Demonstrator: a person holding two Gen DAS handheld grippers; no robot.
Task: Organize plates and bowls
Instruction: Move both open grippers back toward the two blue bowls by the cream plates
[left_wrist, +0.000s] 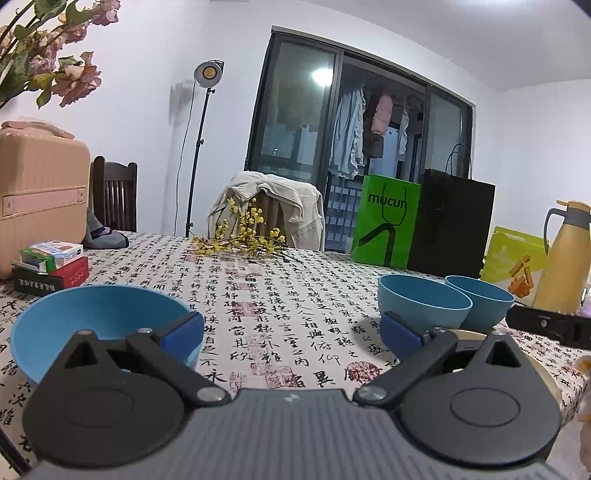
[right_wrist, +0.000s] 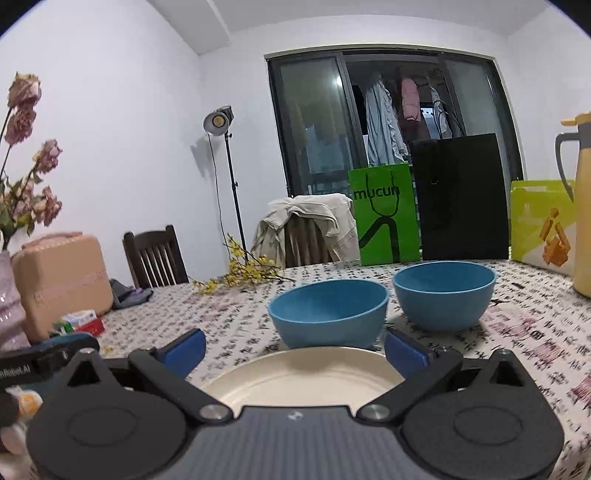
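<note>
The left hand-held gripper (left_wrist: 291, 332) and right hand-held gripper (right_wrist: 294, 345) both hover level, jaws spread wide.

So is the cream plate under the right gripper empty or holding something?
Empty, as far as visible: the cream plate shows a bare inner surface between the open right gripper fingers; its near edge is hidden by the gripper body.

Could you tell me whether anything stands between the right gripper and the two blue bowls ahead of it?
Yes, in part. A cream plate lies directly in front of the open right gripper, between its fingers and the nearer bowl. The farther bowl stands beside that one; nothing else blocks them.
</note>
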